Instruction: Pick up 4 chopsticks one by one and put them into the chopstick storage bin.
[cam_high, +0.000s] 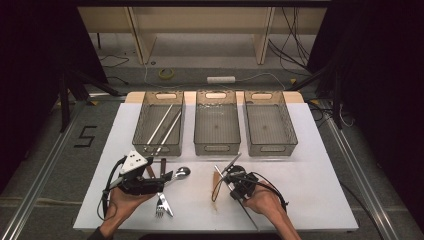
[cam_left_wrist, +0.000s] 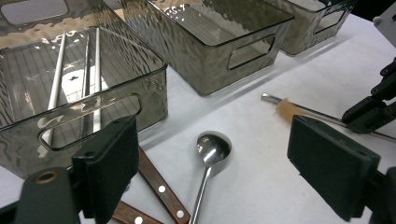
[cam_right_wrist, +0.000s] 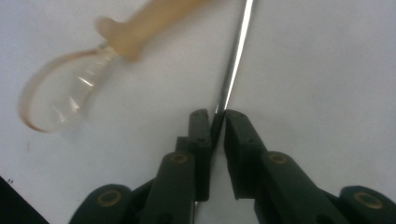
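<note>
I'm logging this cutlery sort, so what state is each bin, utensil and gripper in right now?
Left bin: holds chopsticks.
Middle bin: empty.
Right bin: empty.
Metal spoon: lying on the table, untouched.
Fork: flat on the table.
Clear spoon: lying on the table, free.
Metal chopstick: pinched between the right gripper's jaws.
Left gripper: open, empty.
Right gripper: shut on the metal chopstick.

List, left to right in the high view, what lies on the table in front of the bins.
Left tool → fork → metal spoon → translucent amber spoon → right tool, shut on a metal chopstick.
</note>
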